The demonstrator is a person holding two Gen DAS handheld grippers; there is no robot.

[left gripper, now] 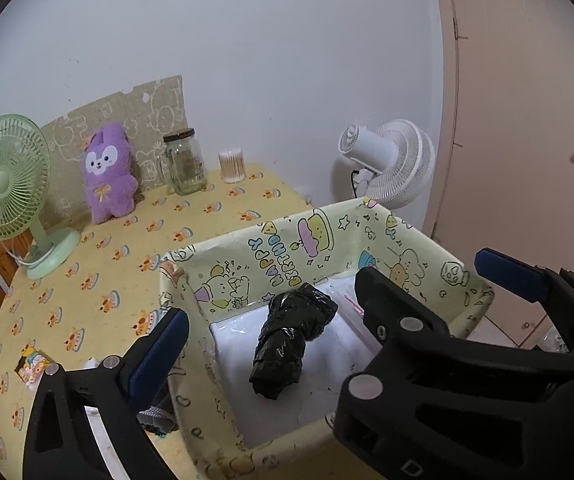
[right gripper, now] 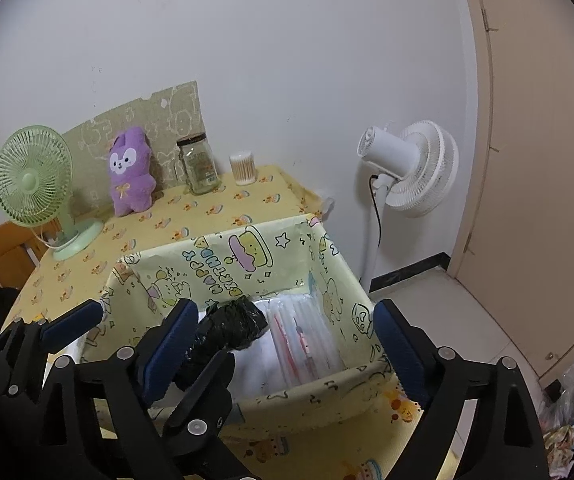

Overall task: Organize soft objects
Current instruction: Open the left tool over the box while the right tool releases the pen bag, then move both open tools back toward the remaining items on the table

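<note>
A black crumpled plastic bundle [left gripper: 291,340] [right gripper: 235,326] lies loose on white padding inside a box [left gripper: 271,256] [right gripper: 327,392] lined with "Happy Birthday" paper. My left gripper [left gripper: 287,332] hangs open over the box, with its jaws either side of the bundle and not touching it. Its right finger is mostly hidden behind the other tool. My right gripper [right gripper: 285,320] is open too, astride the box's right half above clear zip bags [right gripper: 307,336], and holds nothing. The two tools' fingers interleave. A purple plush [left gripper: 109,176] [right gripper: 131,176] leans at the back of the table.
On the yellow tablecloth [left gripper: 99,280] stand a green desk fan [left gripper: 3,184], a glass jar [left gripper: 185,164] and a tub of cotton swabs [left gripper: 231,164]. A white standing fan [left gripper: 391,160] and a door [left gripper: 527,120] are to the right. Grey cloth [left gripper: 159,412] lies left of the box.
</note>
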